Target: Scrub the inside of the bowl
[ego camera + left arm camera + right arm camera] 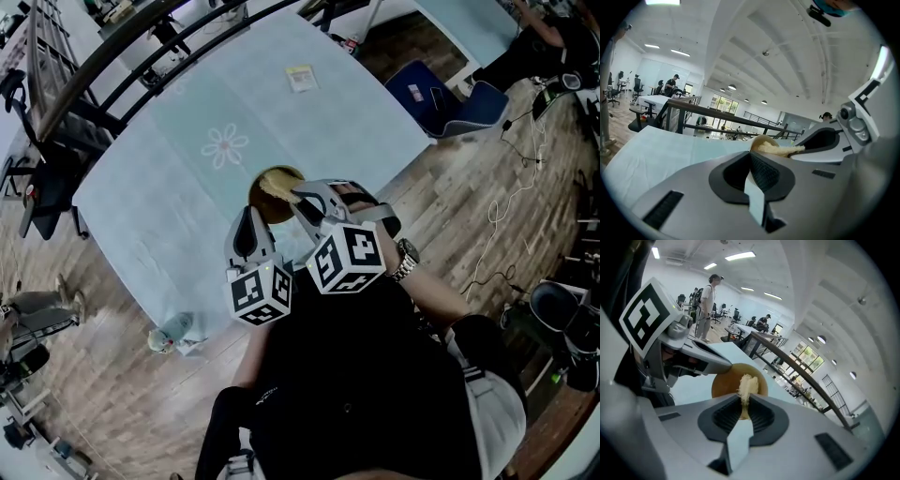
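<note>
- Scrubbing looks to be the step in hand. The round brown wooden bowl (259, 194) sits on the pale blue bench (169, 187).
- Left gripper (752, 157): fingers closed on the bowl's near rim, steadying it.
- Right gripper (743, 401): fingers pinch a pale yellow fibrous scrubber (747, 384) inside the bowl.
- Next move, likely: press down and sweep round the bowl's inner wall, with a firm left grip.

An open-plan office or lab: desks (649, 99) and swivel chairs (614, 91) far left, strip lights (740, 256) overhead, a railing (722, 115), cables (494, 211) across the wood floor (431, 202).
</note>
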{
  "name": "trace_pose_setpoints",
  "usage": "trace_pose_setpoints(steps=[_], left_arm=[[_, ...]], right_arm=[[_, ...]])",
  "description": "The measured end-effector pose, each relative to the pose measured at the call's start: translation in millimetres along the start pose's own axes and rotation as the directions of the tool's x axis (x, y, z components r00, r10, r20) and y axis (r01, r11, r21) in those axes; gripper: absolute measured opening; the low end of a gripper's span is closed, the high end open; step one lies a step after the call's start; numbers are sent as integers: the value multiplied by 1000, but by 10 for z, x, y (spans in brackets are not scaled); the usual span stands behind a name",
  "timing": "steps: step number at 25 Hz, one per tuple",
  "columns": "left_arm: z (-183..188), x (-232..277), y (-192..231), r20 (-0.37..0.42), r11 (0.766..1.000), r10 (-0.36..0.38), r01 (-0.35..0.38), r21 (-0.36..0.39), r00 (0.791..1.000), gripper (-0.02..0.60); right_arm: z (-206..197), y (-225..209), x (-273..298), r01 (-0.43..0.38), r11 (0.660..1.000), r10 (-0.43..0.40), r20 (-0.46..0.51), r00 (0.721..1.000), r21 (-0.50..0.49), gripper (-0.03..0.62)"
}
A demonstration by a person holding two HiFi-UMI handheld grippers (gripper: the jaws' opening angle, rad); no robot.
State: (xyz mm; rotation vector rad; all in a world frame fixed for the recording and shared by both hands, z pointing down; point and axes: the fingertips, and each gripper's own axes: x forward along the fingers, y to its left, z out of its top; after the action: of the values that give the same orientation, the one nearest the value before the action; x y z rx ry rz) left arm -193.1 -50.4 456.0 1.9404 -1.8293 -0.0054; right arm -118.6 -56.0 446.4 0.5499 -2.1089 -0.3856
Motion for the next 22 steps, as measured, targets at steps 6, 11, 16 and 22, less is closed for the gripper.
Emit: trace_pose_setpoints(steps=[6,11,16,22], left_arm=[[-13,4,6,2,1000,11,-11,-12,1000,17],[-9,21,31,1,1000,11,-11,-21,1000,17],[-28,27,23,-4,1000,0,0,-27,1000,17],[-26,21,-43,-4,999,-21,20,-37,1000,17]], right_arm=[[-32,326,40,-255,891,230,112,967,376,48],[171,271,-31,-382,737,239,312,919,559,48],[178,-49,-82,-55,927,-16,185,983,372,48],[95,212,86,-36,978,13,115,993,206,48]])
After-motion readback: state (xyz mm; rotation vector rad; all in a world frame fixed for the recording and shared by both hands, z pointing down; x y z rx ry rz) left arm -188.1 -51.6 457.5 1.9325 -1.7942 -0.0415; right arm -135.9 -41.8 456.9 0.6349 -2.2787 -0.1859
